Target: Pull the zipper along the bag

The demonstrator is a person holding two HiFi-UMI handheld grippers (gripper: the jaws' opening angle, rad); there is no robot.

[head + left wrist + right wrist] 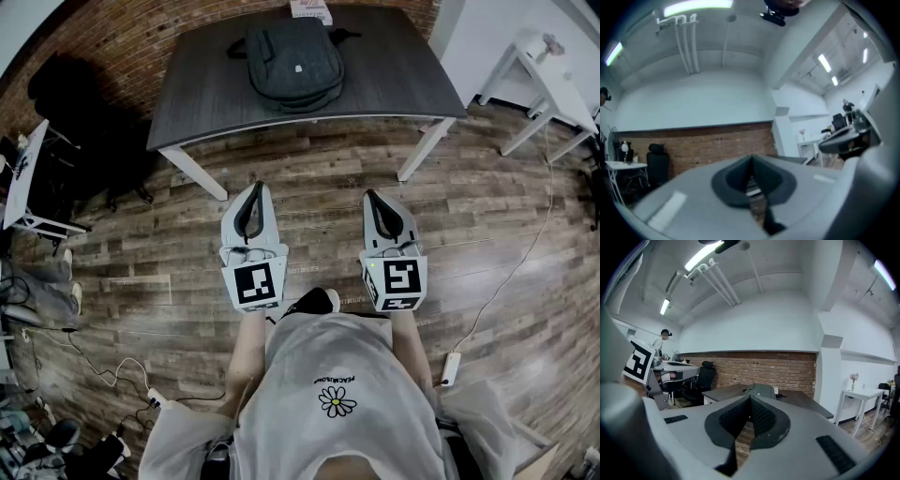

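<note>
A dark grey backpack (pixel 293 64) lies flat on the dark table (pixel 206 103) at the far end of the head view. It also shows small in the right gripper view as the bag (pixel 761 391) on the table (pixel 801 403). My left gripper (pixel 253 190) and right gripper (pixel 372 196) hang side by side over the wooden floor, well short of the table's front edge. Both point level towards the table. The left gripper (pixel 751 160) has its pads together with nothing between them. The right gripper (pixel 750 399) is likewise shut and empty. The zipper is too small to make out.
A small printed box (pixel 311 9) sits behind the bag. A white side table (pixel 553 84) stands at the right, a white desk (pixel 28 178) and black chair (pixel 66 94) at the left. A power strip (pixel 450 368) with its cable lies on the floor. A person (pixel 661 341) stands far left.
</note>
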